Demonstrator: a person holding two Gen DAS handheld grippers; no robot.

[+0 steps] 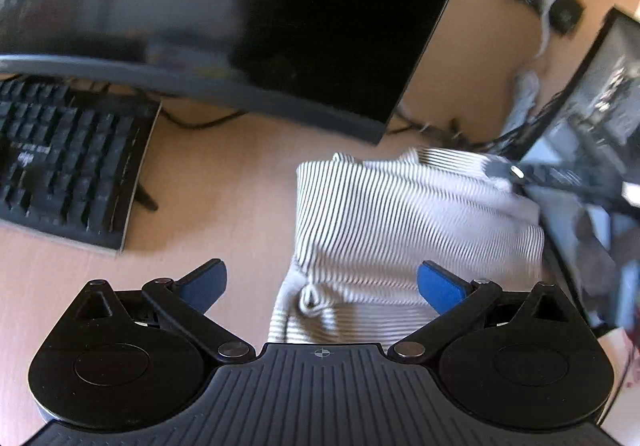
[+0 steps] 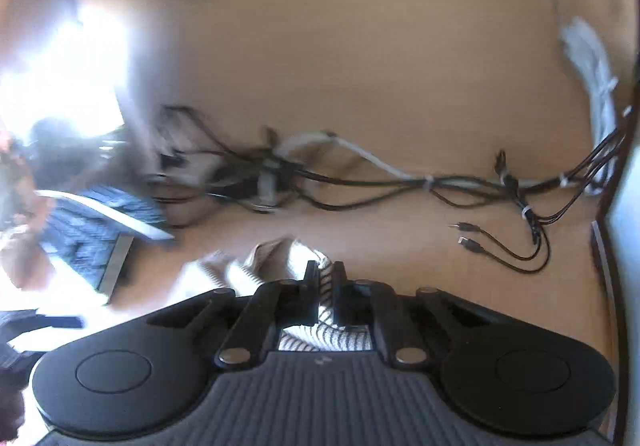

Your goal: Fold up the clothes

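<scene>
A black-and-white striped garment (image 1: 404, 230) with a white drawstring lies bunched on the wooden desk, in the centre right of the left wrist view. My left gripper (image 1: 322, 286) is open, its blue pads wide apart just above the near edge of the garment, holding nothing. My right gripper (image 2: 325, 274) is shut on a fold of the same striped garment (image 2: 320, 334), which bunches between and behind its fingers. The right gripper also shows in the left wrist view (image 1: 516, 172) at the garment's far right corner.
A black keyboard (image 1: 60, 162) lies at the left and a dark monitor (image 1: 240, 14) stands behind the garment. A second screen (image 1: 592, 150) is at the right. A tangle of black and white cables (image 2: 360, 174) runs across the desk ahead of the right gripper.
</scene>
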